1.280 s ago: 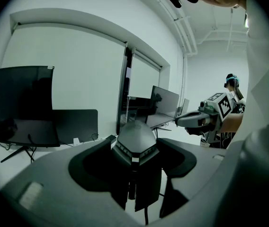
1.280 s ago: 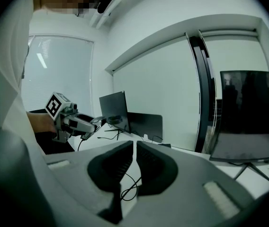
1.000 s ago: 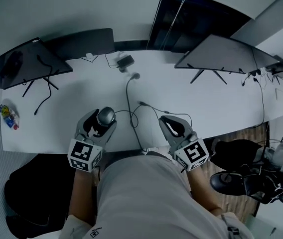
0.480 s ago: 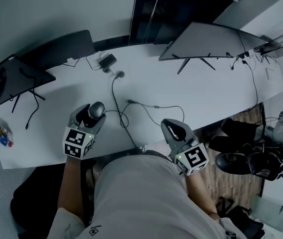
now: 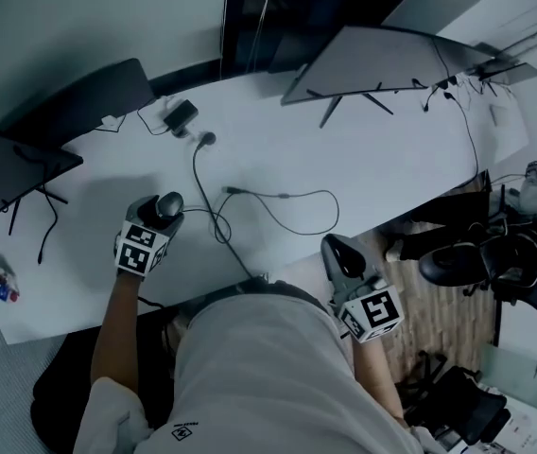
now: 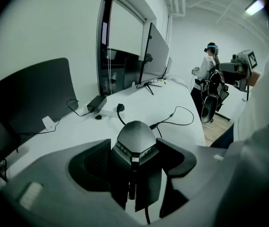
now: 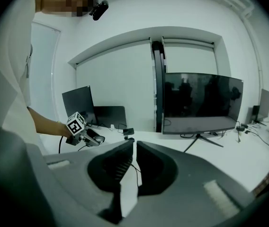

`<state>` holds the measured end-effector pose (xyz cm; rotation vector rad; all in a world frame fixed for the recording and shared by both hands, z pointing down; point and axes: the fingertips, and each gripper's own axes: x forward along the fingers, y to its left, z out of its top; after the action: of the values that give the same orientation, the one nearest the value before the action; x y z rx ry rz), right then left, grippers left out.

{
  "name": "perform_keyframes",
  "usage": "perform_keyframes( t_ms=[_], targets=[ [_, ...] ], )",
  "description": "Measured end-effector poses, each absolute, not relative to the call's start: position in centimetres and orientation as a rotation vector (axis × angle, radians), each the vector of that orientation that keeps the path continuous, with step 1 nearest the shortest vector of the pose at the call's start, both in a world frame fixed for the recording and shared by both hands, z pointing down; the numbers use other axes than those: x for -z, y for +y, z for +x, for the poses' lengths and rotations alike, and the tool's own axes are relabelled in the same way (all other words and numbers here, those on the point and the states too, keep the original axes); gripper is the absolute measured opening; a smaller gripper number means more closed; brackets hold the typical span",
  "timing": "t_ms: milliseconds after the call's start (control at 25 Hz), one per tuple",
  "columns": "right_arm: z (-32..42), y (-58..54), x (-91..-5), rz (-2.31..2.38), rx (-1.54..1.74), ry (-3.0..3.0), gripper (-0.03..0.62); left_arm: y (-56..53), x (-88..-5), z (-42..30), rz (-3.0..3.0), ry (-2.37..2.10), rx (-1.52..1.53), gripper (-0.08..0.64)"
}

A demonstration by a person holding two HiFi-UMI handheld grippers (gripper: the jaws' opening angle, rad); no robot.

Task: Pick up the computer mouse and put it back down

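At desk (image 5: 363,173): left gripper (image 5: 161,214) jaws clamp computer mouse (image 6: 135,138); right gripper (image 7: 135,148) jaws together, empty.

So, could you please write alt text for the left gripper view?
The left claw is closed on a dark grey computer mouse, filling the foreground. Beyond it, a white desk carries loose black cables and dark flat monitors.

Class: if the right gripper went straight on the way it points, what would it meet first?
Likely the loose black cable on the white desk, just ahead of the right gripper; depth is unclear.
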<state>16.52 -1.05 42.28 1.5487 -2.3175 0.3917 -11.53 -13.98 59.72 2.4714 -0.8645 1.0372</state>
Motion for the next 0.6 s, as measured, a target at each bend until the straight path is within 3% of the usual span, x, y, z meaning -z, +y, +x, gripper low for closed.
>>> perform_keyframes(
  t_ms=[600],
  targets=[
    [17.8,0.9,-43.2,1.681,-0.451,-2.169,0.023,-15.3,-68.9,-12.1,2.383,-0.707,-1.257,0.308]
  ],
)
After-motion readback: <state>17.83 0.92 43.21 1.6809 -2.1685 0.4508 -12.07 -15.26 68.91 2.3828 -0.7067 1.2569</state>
